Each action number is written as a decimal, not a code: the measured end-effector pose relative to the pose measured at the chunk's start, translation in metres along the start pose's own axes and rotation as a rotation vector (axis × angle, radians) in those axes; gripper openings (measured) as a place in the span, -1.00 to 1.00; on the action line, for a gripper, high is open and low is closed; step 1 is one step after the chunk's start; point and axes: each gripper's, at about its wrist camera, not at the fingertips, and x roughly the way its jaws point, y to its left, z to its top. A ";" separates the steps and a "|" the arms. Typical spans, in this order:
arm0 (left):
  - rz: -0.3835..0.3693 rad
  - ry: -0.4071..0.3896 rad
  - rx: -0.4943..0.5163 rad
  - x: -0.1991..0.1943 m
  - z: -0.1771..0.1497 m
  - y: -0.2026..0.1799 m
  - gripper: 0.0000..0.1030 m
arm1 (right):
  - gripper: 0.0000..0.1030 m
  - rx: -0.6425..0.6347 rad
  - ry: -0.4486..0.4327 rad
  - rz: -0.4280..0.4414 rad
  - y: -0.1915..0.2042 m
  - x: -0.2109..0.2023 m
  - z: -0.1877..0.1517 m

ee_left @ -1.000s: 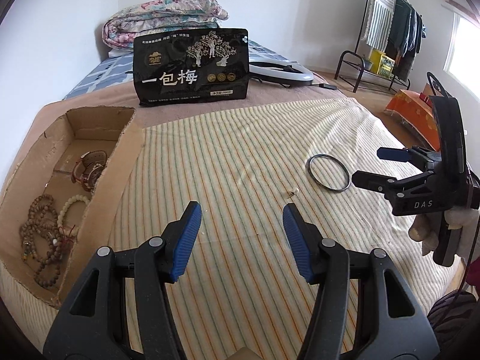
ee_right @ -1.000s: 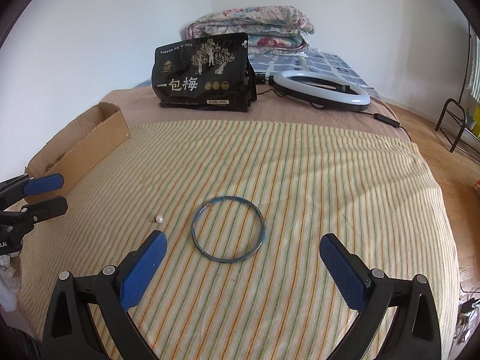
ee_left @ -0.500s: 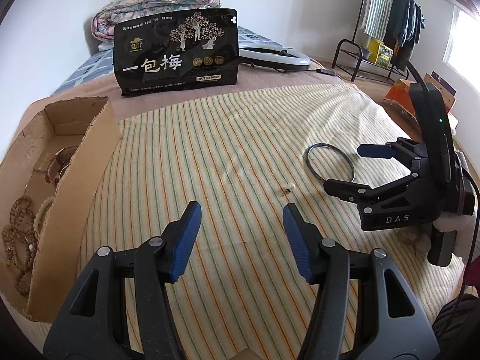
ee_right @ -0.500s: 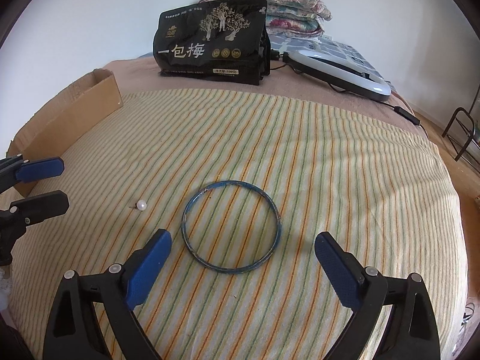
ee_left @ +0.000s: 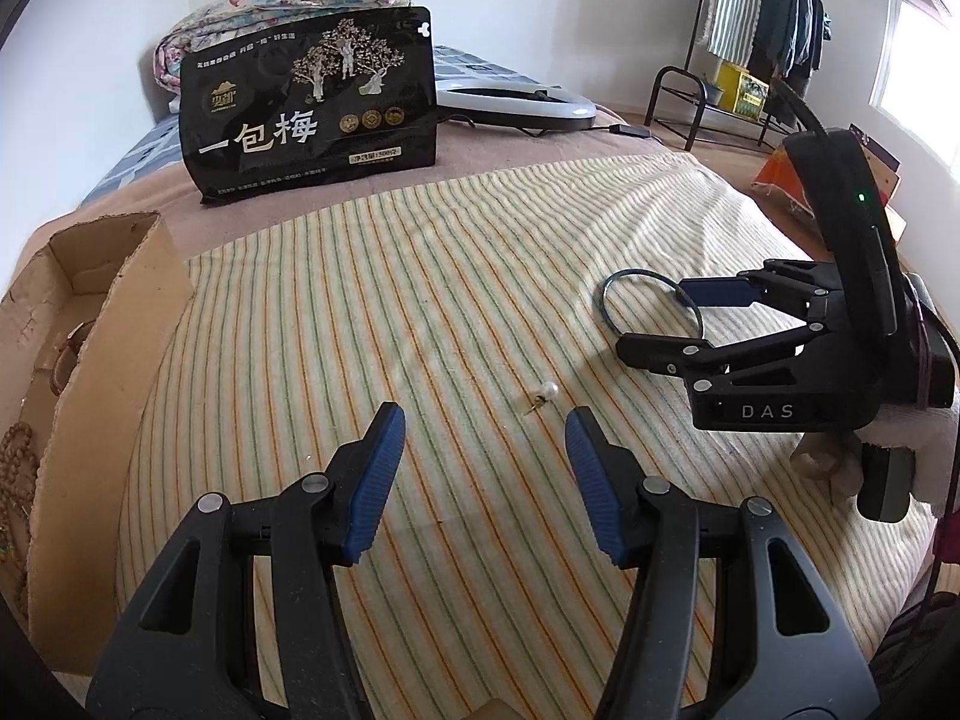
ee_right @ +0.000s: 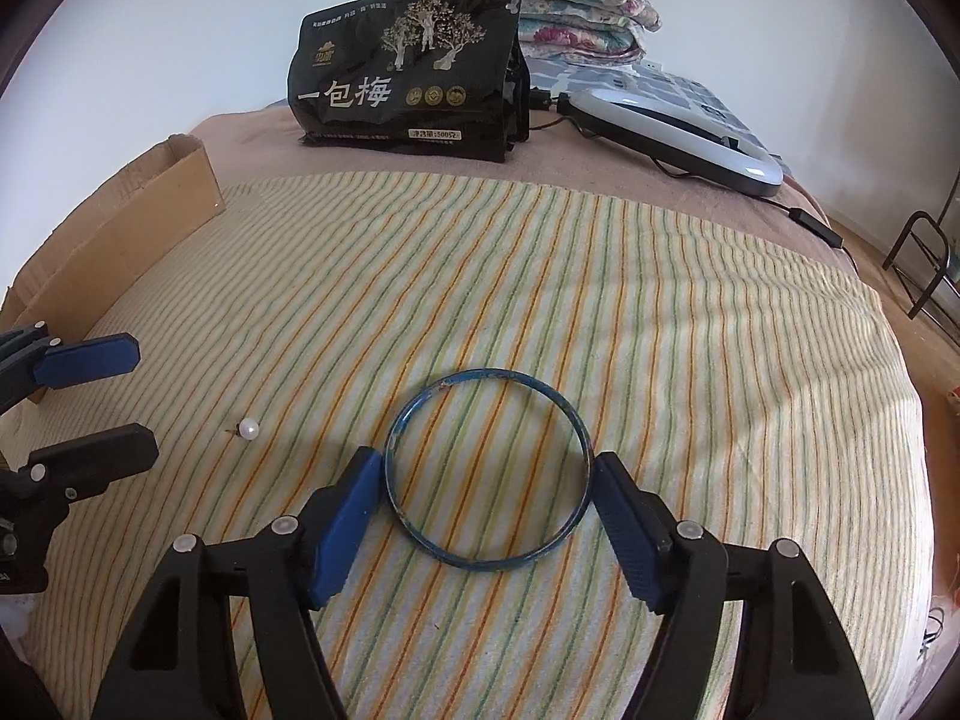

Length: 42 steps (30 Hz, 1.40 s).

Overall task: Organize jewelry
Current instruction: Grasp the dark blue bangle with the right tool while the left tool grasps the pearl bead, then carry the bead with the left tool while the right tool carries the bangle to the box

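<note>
The thin blue metal bangle [ee_right: 487,471] lay flat on the striped yellow cloth [ee_right: 660,330] at lower centre of the right wrist view, between the right gripper [ee_right: 486,516] jaws, which had just been closing and stood at its rim on both sides; whether they pressed it could not be told. The left gripper [ee_left: 483,483] jaws stood released, empty, just short of a small white pearl stud [ee_left: 547,391]. An open brown cardboard box [ee_left: 90,312] holding beaded bracelets [ee_left: 18,450] sat at left.

Bed [ee_right: 690,252]: striped cloth [ee_right: 660,360] (bangle [ee_right: 487,468], pearl pin [ee_right: 248,428] on it), box [ee_left: 114,324], pouch [ee_right: 408,66].

Left tool [ee_left: 485,459] gapes near pearl pin [ee_left: 547,391]; right tool [ee_left: 672,318] seemingly touches bangle [ee_left: 612,294].
</note>
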 end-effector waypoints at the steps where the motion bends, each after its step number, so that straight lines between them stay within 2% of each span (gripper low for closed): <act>1: -0.004 0.006 0.001 0.003 0.001 -0.002 -0.03 | 0.42 0.004 0.000 -0.002 -0.002 -0.001 -0.001; 3: -0.009 0.020 0.012 0.010 0.002 -0.007 -0.22 | 0.42 0.008 -0.002 -0.010 -0.005 -0.002 -0.002; 11: -0.014 0.041 0.065 0.028 0.006 -0.025 -0.38 | 0.42 0.032 -0.008 -0.014 -0.020 -0.009 -0.011; 19: 0.012 0.047 0.061 0.041 0.009 -0.026 -0.52 | 0.42 0.036 -0.009 -0.015 -0.021 -0.010 -0.013; 21: 0.016 0.046 0.072 0.041 0.009 -0.028 -0.80 | 0.42 0.038 -0.007 -0.017 -0.021 -0.011 -0.013; 22: 0.018 0.047 0.075 0.041 0.009 -0.029 -0.83 | 0.42 0.039 -0.006 -0.018 -0.021 -0.011 -0.013; 31: 0.014 0.036 0.044 0.032 0.010 -0.022 -0.85 | 0.42 0.066 -0.019 -0.015 -0.021 -0.018 -0.015; 42: 0.023 -0.023 0.017 -0.005 0.013 -0.014 -0.85 | 0.42 0.065 -0.058 -0.020 -0.011 -0.046 -0.008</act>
